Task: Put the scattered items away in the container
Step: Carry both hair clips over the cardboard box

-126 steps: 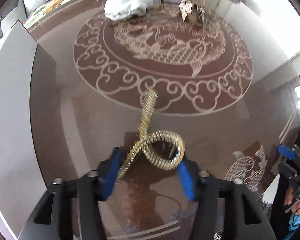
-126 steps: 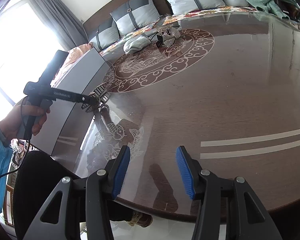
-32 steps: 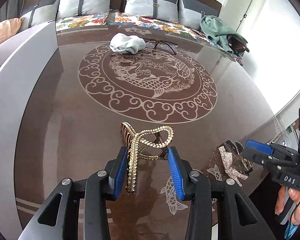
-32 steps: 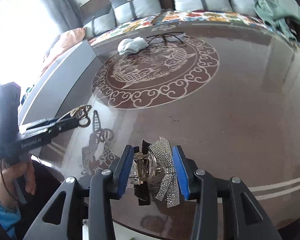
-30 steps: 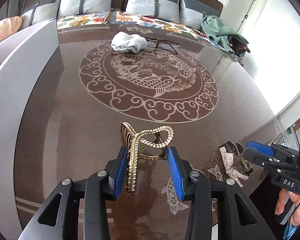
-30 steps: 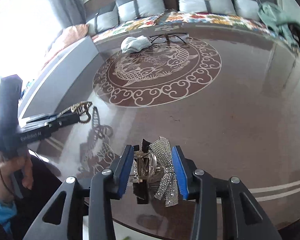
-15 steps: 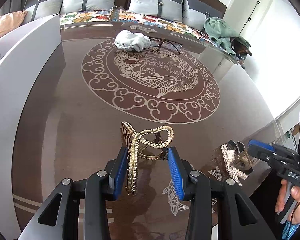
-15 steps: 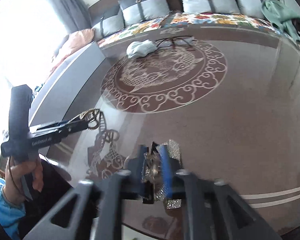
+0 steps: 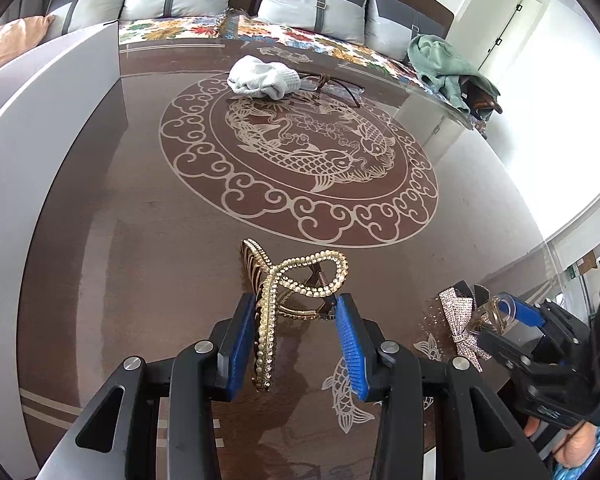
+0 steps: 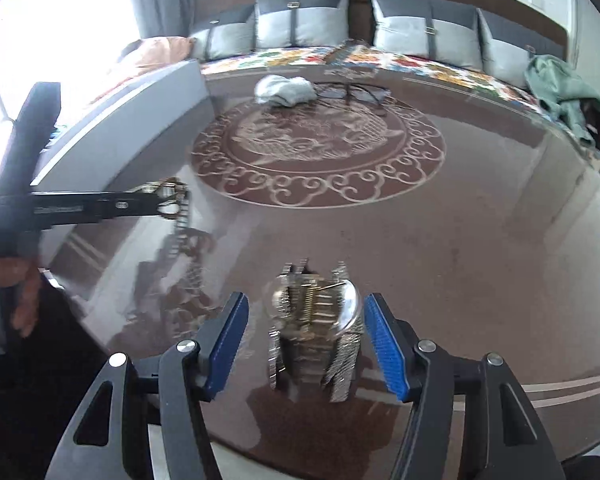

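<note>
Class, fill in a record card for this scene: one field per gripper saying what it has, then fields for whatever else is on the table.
left gripper: shut on the gold hair claw
right gripper: open, with gaps either side of the silver bow clip between its pads; the view is blurred
table: dark, glossy, with a fish medallion in the middle
far side of table: white cloth with a pair of glasses right beside it
left edge: grey panel, possibly the container's wall
</note>
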`<state>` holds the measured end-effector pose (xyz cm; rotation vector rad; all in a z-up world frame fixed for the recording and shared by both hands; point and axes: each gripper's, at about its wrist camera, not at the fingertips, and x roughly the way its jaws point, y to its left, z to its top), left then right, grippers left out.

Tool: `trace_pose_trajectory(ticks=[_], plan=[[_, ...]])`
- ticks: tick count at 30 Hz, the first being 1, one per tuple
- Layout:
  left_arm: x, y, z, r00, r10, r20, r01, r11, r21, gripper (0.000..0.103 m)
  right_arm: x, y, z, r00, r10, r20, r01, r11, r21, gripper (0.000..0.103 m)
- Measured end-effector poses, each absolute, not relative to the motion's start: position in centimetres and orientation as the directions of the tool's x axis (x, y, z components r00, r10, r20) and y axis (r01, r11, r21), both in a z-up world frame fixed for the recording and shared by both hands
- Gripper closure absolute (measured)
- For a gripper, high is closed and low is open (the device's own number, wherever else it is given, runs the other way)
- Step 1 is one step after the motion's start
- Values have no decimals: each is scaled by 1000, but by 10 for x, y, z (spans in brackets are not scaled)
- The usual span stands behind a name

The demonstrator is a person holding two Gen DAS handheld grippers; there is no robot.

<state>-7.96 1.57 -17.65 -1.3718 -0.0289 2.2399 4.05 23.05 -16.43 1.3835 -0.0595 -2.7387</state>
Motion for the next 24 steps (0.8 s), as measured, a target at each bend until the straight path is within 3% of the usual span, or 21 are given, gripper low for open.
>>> trace_pose_trajectory(ticks=[2, 3, 4, 16, 24], plan=[[-80, 16, -176, -360, 431, -827, -410, -870, -275, 63, 39, 240, -169, -590, -98, -802, 9, -993, 115, 45], [-79, 16, -176, -361, 432, -827, -410, -870, -275, 63, 39, 245, -169, -591, -116, -798, -7, -989, 150, 66], [-79, 15, -176, -362, 432, -826, -410, -870, -275, 63, 42, 246, -167, -594, -113, -797, -11, -989, 149, 75], [-60, 8, -146, -410, 465, -785, -427, -858, -285, 63, 57, 243, -127, -642, -108, -759, -3, -990, 143, 78], [-38, -98, -69, -557, 445, -701, -275, -895, -350, 63, 29, 176, -92, -644, -253, -722, 155, -967, 201, 78]])
